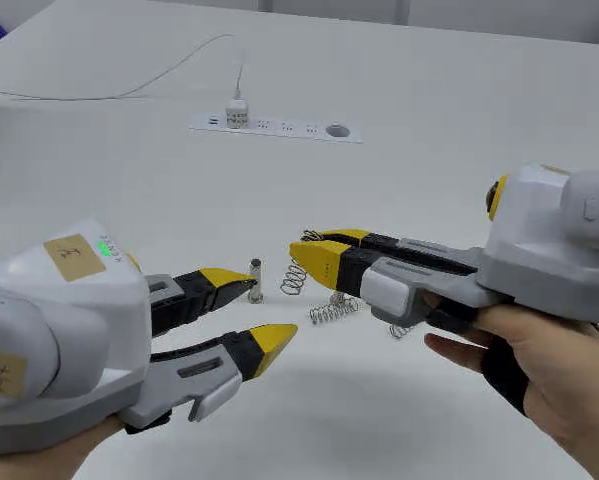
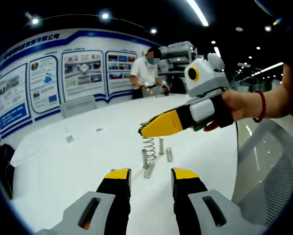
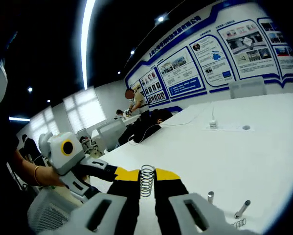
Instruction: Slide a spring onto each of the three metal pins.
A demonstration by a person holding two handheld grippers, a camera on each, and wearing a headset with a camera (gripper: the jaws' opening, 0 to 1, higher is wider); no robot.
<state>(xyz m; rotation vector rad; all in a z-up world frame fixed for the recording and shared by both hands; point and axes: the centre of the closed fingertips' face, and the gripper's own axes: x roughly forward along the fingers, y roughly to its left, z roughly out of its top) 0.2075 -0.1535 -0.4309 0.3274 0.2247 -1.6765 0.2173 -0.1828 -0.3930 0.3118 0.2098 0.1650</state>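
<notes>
My right gripper (image 1: pixel 306 248) comes in from the right, shut on the top of a wire spring (image 1: pixel 295 277) that hangs down from its yellow tips. In the right gripper view the same spring (image 3: pixel 146 182) stands between the closed jaws (image 3: pixel 146 172). A short metal pin (image 1: pixel 255 280) stands upright on the white table just left of the hanging spring. The left gripper view has three pins (image 2: pixel 144 157) (image 2: pixel 161 145) (image 2: pixel 169 154) under the spring (image 2: pixel 148 146). My left gripper (image 1: pixel 263 312) is open and empty, a little short of the pins. A loose spring (image 1: pixel 334 309) lies on the table.
A white power strip (image 1: pixel 279 127) with a plugged-in adapter and a thin cable lies farther back on the table (image 1: pixel 429 90). Another loose spring (image 1: pixel 399 330) lies under my right gripper. A person (image 2: pixel 145 73) stands far behind the table.
</notes>
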